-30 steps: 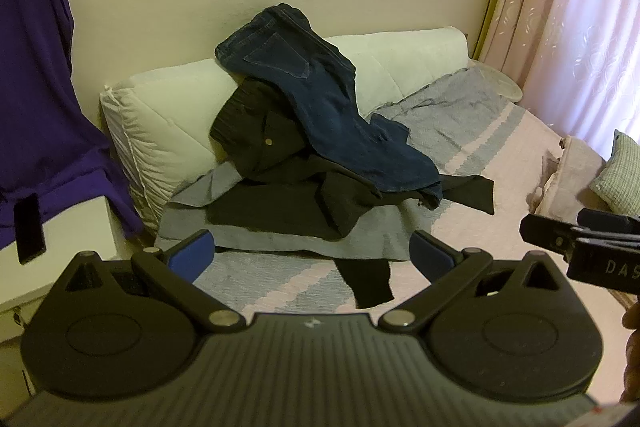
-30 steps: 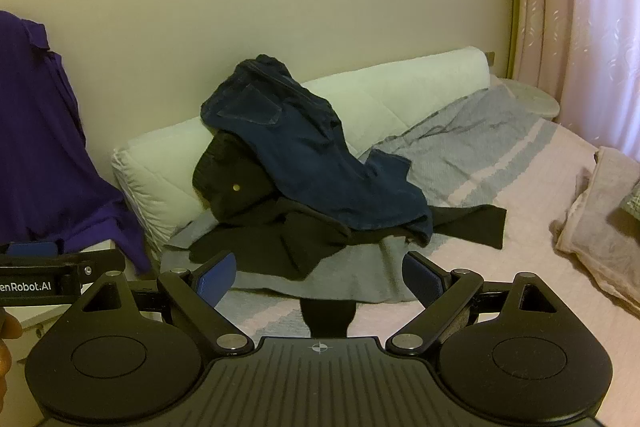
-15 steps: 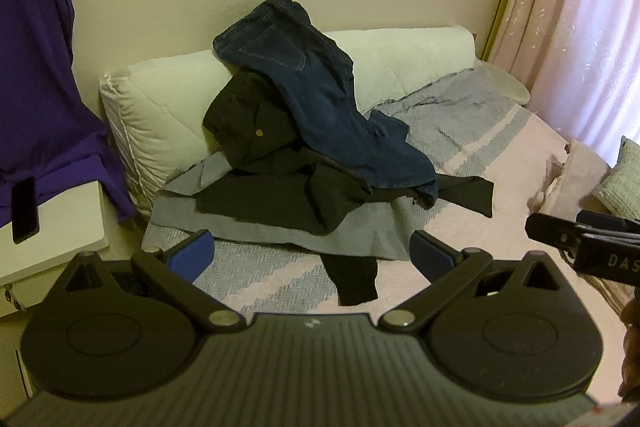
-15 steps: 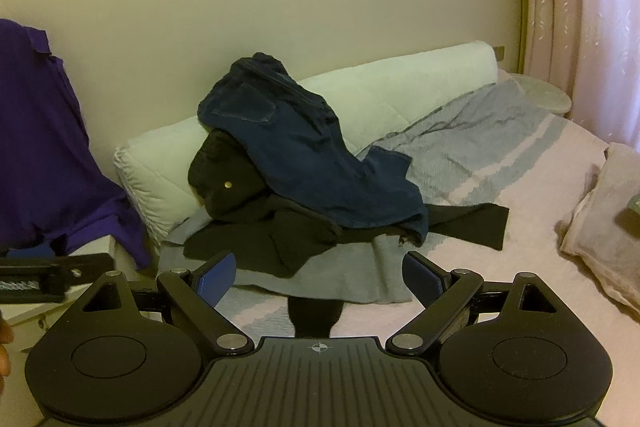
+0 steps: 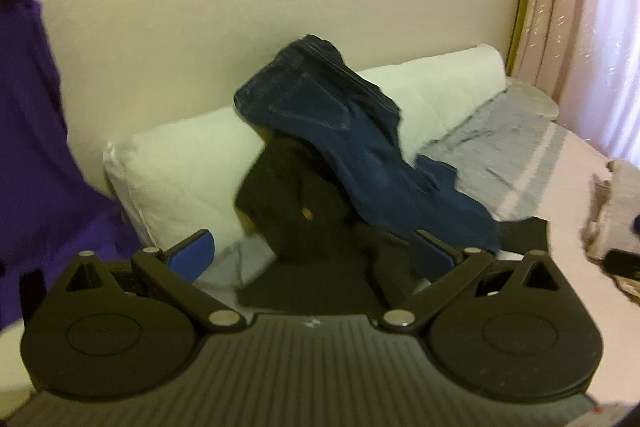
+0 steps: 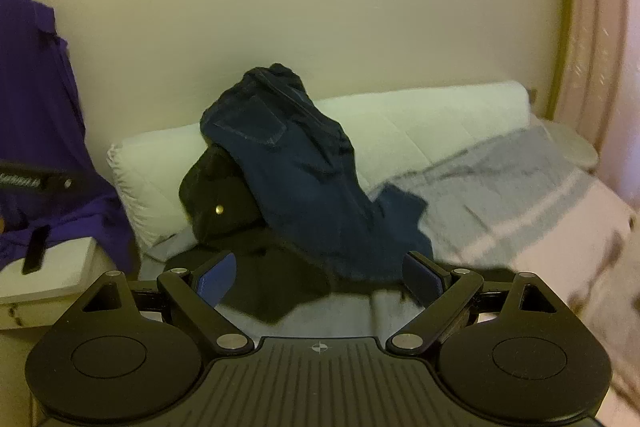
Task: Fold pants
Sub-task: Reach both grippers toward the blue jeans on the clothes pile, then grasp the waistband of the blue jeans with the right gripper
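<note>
From the left wrist, the left gripper [image 5: 311, 254] gapes empty toward crumpled dark-blue denim pants [image 5: 352, 147] at twelve o'clock atop black trousers [image 5: 304, 223], while the right wrist shows the right gripper [image 6: 320, 273] likewise spread, the pile against a white pillow [image 6: 420, 123].

The blue jeans [image 5: 352, 147] are heavy denim cloth, matt, with raised seams and a stitched back pocket. Under them the black pants [image 6: 224, 203] are a darker, smoother woven cloth with one small shiny metal button. Behind the jeans, the white pillow [image 5: 180, 167] is soft quilted fabric with a stitched edge. To the right of the jeans, the bedspread [image 6: 512, 195] is a coarse-looking woven cloth in grey and pale pink bands. The purple garment [image 6: 36, 99], left of the jeans, is thin, matt cloth. The left gripper [image 5: 310, 255] and right gripper [image 6: 320, 273] are matt black plastic with ribbed bodies, bright metal pivot pins and blue, rubbery-looking finger pads [image 6: 216, 277].
</note>
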Action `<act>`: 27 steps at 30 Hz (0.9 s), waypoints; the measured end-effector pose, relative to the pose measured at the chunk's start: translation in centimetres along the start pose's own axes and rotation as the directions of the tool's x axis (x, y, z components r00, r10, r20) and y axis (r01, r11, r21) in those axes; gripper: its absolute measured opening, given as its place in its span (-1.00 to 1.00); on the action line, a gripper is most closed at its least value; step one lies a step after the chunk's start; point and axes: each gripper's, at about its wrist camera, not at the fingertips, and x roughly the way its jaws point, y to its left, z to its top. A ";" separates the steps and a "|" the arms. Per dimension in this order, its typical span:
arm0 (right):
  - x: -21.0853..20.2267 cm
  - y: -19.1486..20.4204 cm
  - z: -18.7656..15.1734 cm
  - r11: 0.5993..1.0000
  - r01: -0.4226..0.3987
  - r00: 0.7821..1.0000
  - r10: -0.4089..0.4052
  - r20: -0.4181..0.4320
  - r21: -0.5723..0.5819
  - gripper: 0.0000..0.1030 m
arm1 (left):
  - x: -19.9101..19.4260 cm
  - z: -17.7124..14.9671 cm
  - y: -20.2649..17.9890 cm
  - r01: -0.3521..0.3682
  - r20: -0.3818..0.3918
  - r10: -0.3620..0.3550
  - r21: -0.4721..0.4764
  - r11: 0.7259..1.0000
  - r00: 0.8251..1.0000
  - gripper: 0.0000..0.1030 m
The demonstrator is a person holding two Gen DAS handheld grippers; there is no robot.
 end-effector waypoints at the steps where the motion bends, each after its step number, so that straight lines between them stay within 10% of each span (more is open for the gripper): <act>1: 1.6 0.1 0.9 1.000 -0.001 1.000 0.001 -0.002 -0.012 0.70 | 1.7 1.0 0.8 0.003 -0.002 -0.003 0.004 1.000 1.000 0.98; 14: 26.4 5.4 9.5 0.965 -0.122 0.993 0.117 -0.034 -0.234 0.69 | 22.5 9.6 9.6 0.005 0.006 -0.006 0.112 0.994 1.000 0.98; 18: 32.8 9.1 10.1 0.915 -0.200 0.980 0.194 -0.054 -0.350 0.31 | 25.9 10.0 12.0 -0.001 -0.007 0.002 0.099 0.995 1.000 0.98; 27: 41.7 15.5 11.8 0.826 -0.219 0.972 0.231 -0.042 -0.520 0.21 | 29.5 10.2 16.0 0.017 -0.018 -0.016 0.070 0.997 1.000 0.98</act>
